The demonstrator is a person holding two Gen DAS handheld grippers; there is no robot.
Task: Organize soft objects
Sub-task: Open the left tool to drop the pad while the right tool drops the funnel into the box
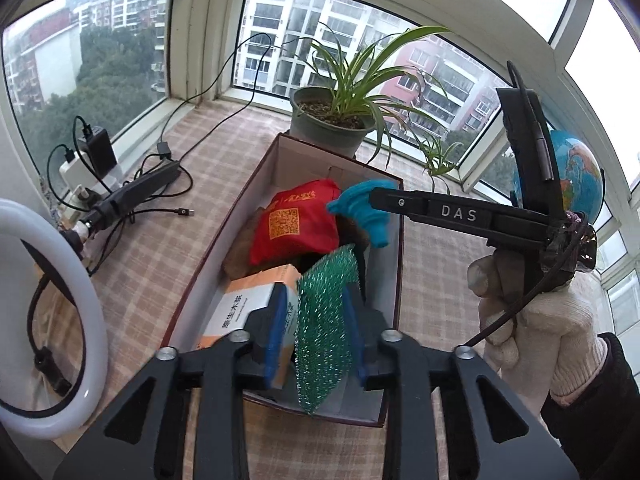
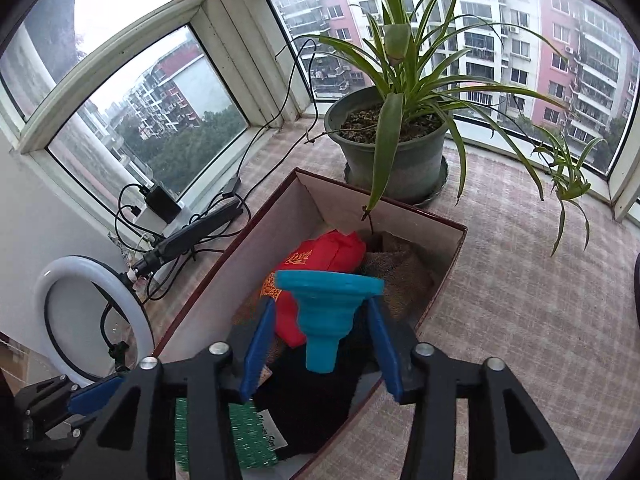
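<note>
My left gripper (image 1: 316,312) is shut on a green sparkly scrubber (image 1: 324,328) and holds it over the near end of an open cardboard box (image 1: 200,276). My right gripper (image 2: 320,328) is shut on a blue collapsible funnel (image 2: 326,312) over the box's middle (image 2: 452,264); it also shows in the left wrist view (image 1: 362,210). Inside the box lie a red pouch (image 1: 298,224), a brown cloth (image 2: 404,276), a tissue pack (image 1: 256,304) and a black cloth (image 2: 316,408).
A potted spider plant (image 2: 396,160) stands just behind the box. A ring light (image 1: 52,320), chargers and cables (image 1: 132,196) lie to the left on the checked cloth. A globe (image 1: 576,176) stands at the right. Windows surround the sill.
</note>
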